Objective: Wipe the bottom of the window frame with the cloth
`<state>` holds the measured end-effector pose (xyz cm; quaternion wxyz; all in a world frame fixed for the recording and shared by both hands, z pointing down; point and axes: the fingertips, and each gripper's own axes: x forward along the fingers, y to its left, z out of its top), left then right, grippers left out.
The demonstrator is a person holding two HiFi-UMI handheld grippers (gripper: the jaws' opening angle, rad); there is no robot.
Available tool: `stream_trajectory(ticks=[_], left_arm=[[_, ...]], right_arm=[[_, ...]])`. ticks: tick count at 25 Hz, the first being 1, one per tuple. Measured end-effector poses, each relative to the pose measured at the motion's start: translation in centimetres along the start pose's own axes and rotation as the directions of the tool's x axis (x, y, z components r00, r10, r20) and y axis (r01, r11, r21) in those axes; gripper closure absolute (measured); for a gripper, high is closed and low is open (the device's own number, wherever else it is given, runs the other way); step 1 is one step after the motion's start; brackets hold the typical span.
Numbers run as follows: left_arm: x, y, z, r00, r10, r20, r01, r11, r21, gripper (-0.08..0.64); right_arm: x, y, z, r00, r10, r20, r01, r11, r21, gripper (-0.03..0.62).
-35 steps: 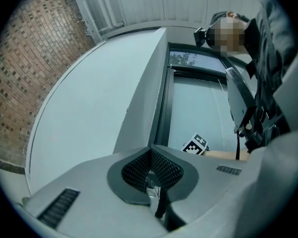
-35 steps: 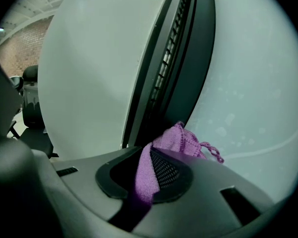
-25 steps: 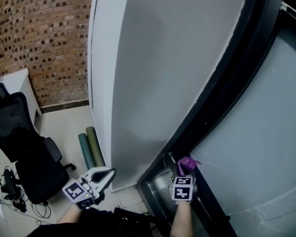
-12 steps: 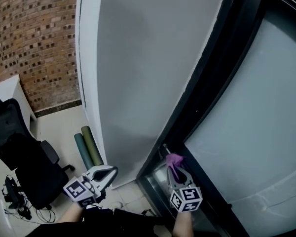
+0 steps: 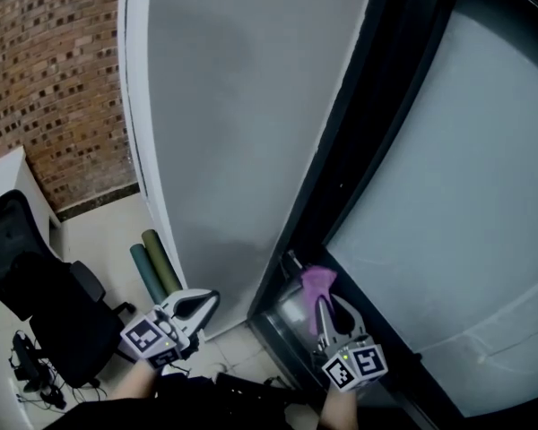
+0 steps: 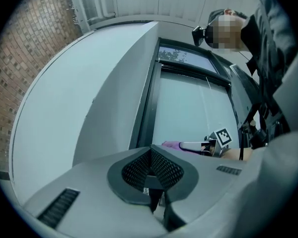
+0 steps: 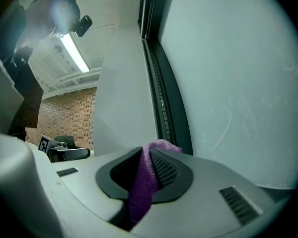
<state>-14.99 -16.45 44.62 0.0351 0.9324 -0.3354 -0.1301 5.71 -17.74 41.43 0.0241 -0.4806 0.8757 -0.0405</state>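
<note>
Jaws of the right gripper (image 7: 150, 168) pinched shut on a purple cloth (image 7: 140, 190), one fold poking out past the tips, the rest trailing back between the dark mesh pads. Jaws of the left gripper (image 6: 151, 170) pressed together, nothing between them.

From the head view: right gripper low down, at the foot of the dark window frame (image 5: 350, 150), the cloth at its tip tucked into the frame's lower corner, just beside the frosted glass (image 5: 448, 195). Actual contact between cloth and frame not clear enough to call. Left gripper off to the left, well apart from the right one, over the pale floor (image 5: 103, 231) near the base of the grey wall panel (image 5: 242, 133) and clear of the frame.

From the left gripper view: right gripper lying along the frame's bottom edge, cloth leading, marker cube trailing.

Further left on the floor, two rolled mats (image 5: 152, 267) side by side against the foot of the panel, a black office chair (image 5: 36, 285) near them, and a brick wall (image 5: 45, 88) behind.
</note>
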Motion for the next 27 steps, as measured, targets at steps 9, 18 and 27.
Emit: stream_trajectory(ticks=[9,18,27], left_arm=[[1.1,-0.9,0.5,0.999,-0.054,0.006,0.055,0.998,-0.021,0.563],[2.0,-2.3,2.1,0.993,-0.120,0.002,0.120,0.991,-0.061,0.563],[3.8,-2.0,0.1,0.989,-0.147,-0.015,0.146,0.987,-0.061,0.563]], right_arm=[[-2.4,0.1,0.8,0.997,-0.083,-0.010,0.082,0.996,-0.019,0.538],[-3.7,0.7,2.7,0.992,-0.126,-0.007,0.126,0.992,-0.005,0.538],[-3.7,-1.8,0.7,0.990,-0.142,0.016,0.141,0.989,0.036,0.538]])
